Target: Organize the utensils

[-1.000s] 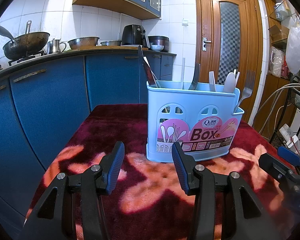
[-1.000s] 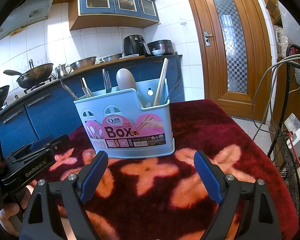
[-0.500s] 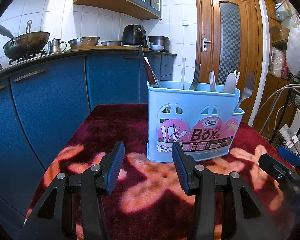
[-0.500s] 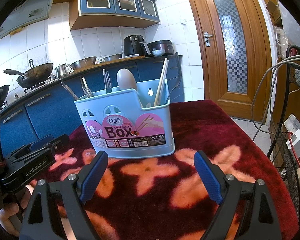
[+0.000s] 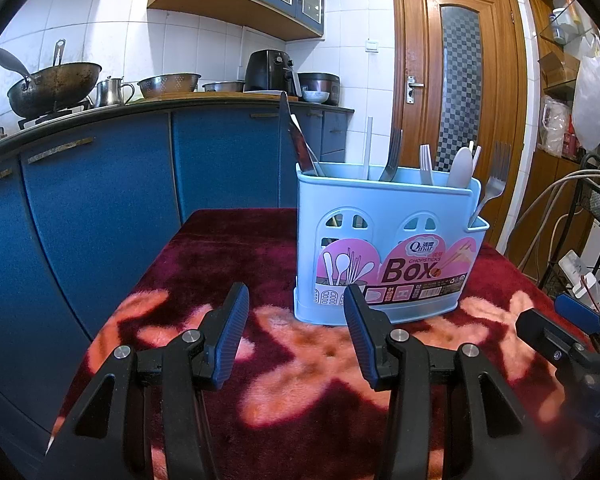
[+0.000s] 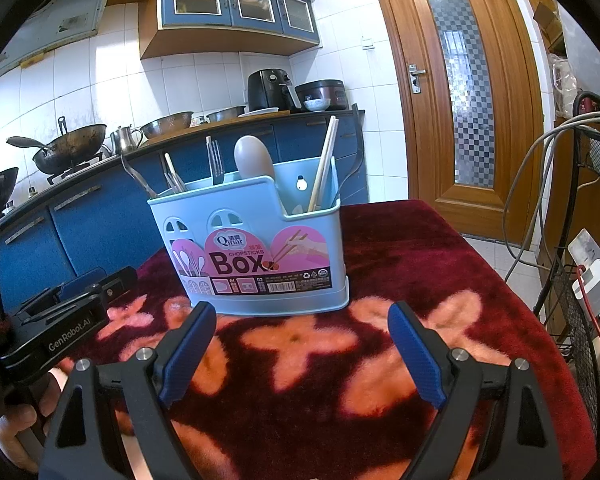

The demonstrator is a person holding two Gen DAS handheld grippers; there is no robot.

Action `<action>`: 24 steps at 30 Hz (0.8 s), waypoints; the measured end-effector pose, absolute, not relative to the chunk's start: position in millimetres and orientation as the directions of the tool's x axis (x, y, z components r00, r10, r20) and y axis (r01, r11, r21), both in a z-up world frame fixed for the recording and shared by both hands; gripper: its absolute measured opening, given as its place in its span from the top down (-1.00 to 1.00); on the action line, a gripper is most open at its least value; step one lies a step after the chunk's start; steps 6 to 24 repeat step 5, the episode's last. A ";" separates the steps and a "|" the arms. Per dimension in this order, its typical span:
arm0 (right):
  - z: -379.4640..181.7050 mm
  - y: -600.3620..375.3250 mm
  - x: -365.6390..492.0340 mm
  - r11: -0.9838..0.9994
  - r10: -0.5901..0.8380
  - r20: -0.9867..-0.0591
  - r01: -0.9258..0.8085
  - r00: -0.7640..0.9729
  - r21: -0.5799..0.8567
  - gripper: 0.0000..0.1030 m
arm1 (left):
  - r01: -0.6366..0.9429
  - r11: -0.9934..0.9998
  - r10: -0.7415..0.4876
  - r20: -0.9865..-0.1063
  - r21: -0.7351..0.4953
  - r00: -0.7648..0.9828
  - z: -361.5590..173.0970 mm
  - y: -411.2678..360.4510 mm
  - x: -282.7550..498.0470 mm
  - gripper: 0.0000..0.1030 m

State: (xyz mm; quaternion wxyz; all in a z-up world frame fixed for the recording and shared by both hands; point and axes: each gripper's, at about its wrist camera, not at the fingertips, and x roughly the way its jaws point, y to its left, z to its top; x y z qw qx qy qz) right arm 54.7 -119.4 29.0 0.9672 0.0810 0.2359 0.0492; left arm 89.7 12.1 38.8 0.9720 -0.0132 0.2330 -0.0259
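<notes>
Evidently the sorting was all but finished: the pale blue plastic utensil box (image 5: 388,248) with its pink "Box" label stood upright on the worktop (image 6: 420,248), which was covered in dark red plush cloth with pink flowers, and no cutlery lay loose on the visible cloth. The steel forks (image 5: 392,156), a grey plastic spoon (image 5: 460,168) and a dark-bladed knife (image 5: 296,140) stood in the taller rear section, while the pale chopsticks (image 6: 324,164) leaned in the lower end compartment, probably kept apart by kind. The left tool (image 5: 294,308) hung before the box, its jaws roughly half parted and holding nothing. The right tool (image 6: 300,328) hung likewise, spread wide and empty, both seemingly waiting short of the box.
</notes>
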 end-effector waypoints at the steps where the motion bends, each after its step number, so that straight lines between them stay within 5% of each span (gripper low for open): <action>1: 29.2 -119.1 54.6 0.982 0.133 -0.448 -0.057 0.884 0.180 -0.74 | 0.044 0.998 -0.056 -0.452 -0.037 0.890 38.9 11.9 89.0 0.02; 24: 29.5 -119.0 54.5 0.982 0.134 -0.448 -0.057 0.884 0.180 -0.74 | 0.043 0.998 -0.055 -0.452 -0.037 0.890 38.9 11.7 89.2 0.02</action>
